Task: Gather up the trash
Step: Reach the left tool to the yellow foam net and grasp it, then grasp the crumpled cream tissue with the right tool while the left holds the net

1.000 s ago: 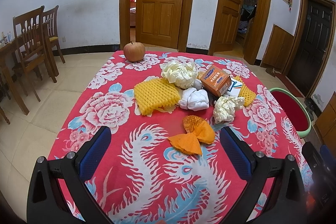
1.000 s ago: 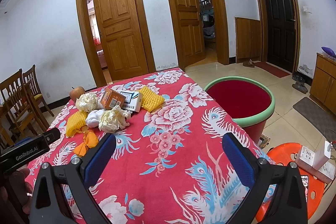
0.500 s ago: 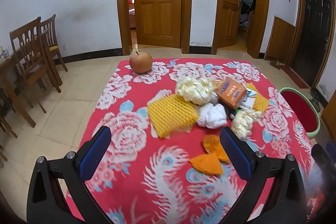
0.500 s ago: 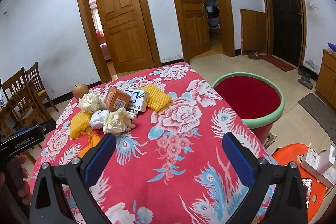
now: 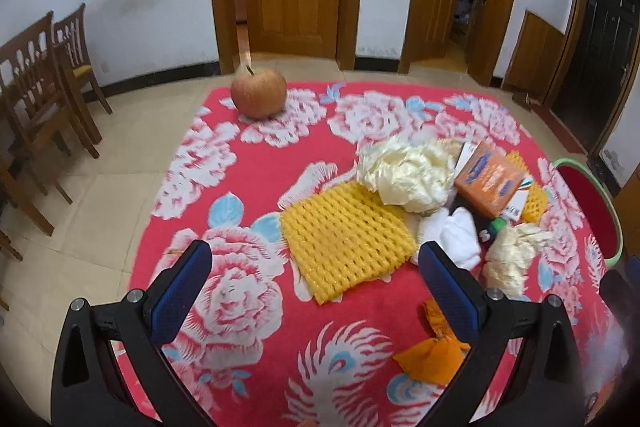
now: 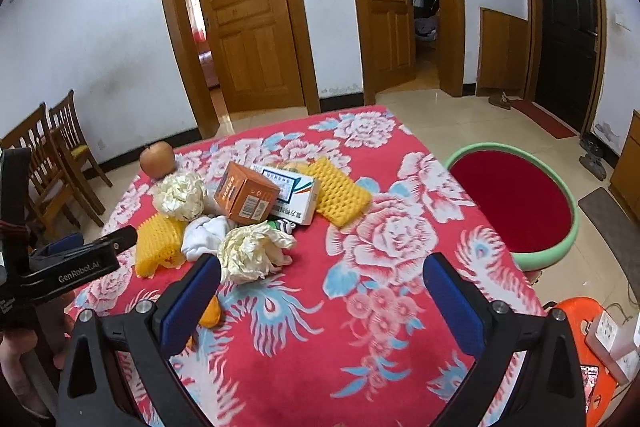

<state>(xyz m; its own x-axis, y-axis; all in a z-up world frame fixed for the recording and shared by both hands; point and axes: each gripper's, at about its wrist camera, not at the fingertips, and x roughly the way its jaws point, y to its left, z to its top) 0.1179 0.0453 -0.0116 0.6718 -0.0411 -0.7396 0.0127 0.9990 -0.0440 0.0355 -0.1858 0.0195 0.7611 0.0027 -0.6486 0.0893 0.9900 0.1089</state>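
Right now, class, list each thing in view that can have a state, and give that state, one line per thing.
Left gripper: open, empty.
Right gripper: open, empty.
Bin: open-topped, looks empty.
Orange box: closed, tilted on the white box.
Foam net: lying flat.
Paper wad: crumpled.
Apple: whole, upright.
Left door: open.
Black door: shut.

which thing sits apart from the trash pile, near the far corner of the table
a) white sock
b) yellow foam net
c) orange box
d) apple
d) the apple stands alone on the floral tablecloth near the far corner, while the orange box, white sock and yellow foam net lie bunched together closer in.
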